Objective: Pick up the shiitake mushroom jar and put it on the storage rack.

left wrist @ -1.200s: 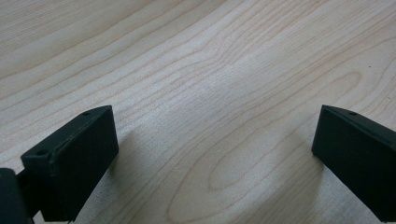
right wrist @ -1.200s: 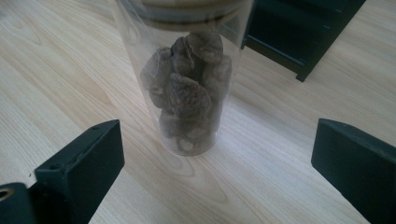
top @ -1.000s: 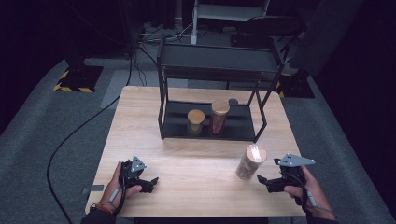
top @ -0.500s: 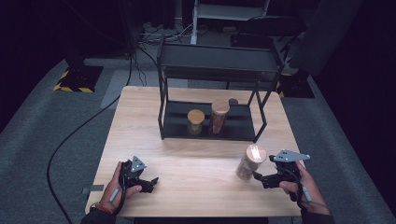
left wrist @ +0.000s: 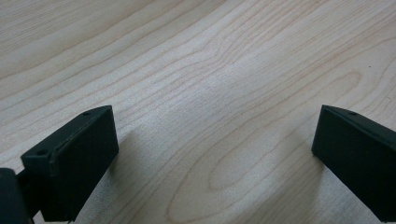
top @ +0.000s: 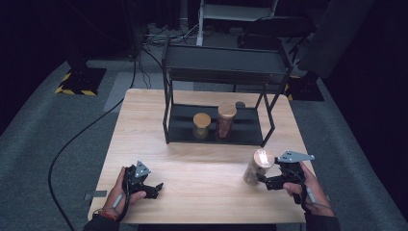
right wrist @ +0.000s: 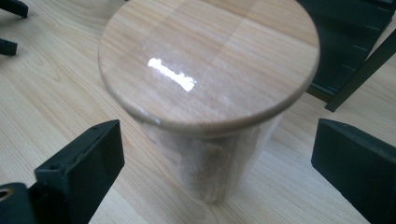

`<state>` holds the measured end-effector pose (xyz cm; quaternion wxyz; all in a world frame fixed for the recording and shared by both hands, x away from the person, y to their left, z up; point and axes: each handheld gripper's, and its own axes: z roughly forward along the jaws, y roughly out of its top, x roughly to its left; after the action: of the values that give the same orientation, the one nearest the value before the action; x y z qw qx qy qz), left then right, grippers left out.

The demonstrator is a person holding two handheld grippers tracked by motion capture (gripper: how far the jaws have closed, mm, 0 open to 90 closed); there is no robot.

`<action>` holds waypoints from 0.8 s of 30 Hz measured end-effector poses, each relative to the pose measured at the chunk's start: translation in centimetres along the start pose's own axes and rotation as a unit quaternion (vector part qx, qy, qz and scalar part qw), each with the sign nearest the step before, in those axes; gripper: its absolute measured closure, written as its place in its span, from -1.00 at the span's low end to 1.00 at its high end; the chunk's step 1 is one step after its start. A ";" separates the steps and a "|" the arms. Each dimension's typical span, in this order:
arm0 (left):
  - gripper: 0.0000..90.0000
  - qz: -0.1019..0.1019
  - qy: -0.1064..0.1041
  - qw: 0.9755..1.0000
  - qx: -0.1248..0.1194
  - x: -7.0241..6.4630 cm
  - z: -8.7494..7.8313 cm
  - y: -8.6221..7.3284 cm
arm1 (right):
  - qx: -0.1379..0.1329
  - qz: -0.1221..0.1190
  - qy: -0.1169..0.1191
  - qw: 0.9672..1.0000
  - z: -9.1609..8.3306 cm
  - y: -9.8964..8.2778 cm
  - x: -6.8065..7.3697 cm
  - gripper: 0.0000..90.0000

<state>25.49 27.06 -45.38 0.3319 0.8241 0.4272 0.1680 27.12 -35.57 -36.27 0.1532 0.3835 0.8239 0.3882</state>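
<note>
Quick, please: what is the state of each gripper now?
Left gripper: open, holding nothing, above the table.
Right gripper: open, jaws on both sides of the jar, not closed on it.

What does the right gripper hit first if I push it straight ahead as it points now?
Most likely the jar. It stands upright straight ahead of the open right gripper, its glass body in line with the gap between the fingers. How close it is can't be judged exactly.
</note>
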 end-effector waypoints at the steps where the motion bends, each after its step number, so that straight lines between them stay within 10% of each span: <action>1: -1.00 0.000 0.000 1.000 0.000 0.0 0.0 0.0 | -0.002 0.004 0.001 1.000 0.1 0.0 0.0 -0.95; 24: -1.00 0.000 0.000 1.000 0.000 0.0 0.0 0.0 | -0.015 0.035 -0.016 0.999 1.3 1.0 0.7 -0.76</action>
<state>25.48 27.05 -45.38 0.3318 0.8242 0.4270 0.1683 27.90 -33.91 -36.32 0.1585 0.4164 0.8014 0.3990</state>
